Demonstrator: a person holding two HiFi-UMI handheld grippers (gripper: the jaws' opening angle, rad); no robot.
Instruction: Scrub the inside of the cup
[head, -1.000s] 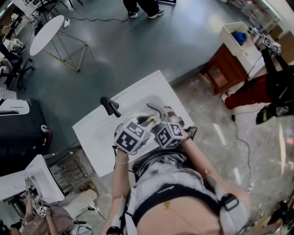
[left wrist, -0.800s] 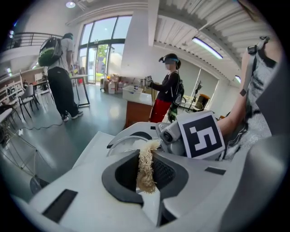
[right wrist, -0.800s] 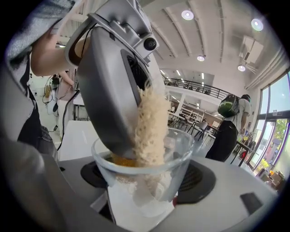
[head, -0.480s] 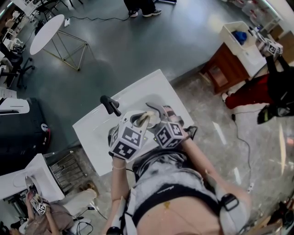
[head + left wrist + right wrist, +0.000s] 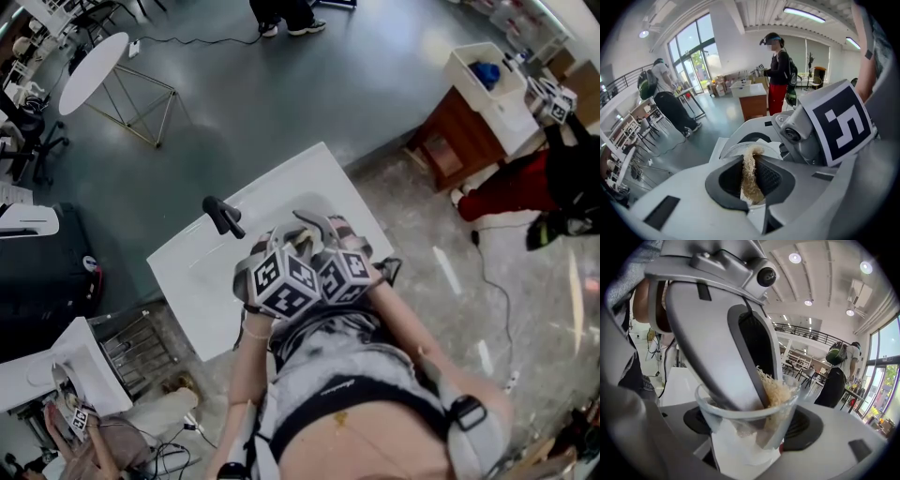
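A clear glass cup sits between the pads of my right gripper, which is shut on its sides. My left gripper is shut on a tan fibrous scrubber. In the right gripper view its grey fingers reach down into the cup, and the scrubber presses against the inner wall near the rim. The cup's rim shows just beyond the left jaws. In the head view the two marker cubes, left and right, stand side by side over the white counter; the cup is hidden there.
A black tap stands on the counter at the far left of the grippers. A wooden cabinet with a white bin is at the right, and a round white table at the far left. People stand about the room, and cables lie on the floor.
The left gripper has rolled and swung right, so its cube now sits close against the right cube. The right gripper and cup have kept still.
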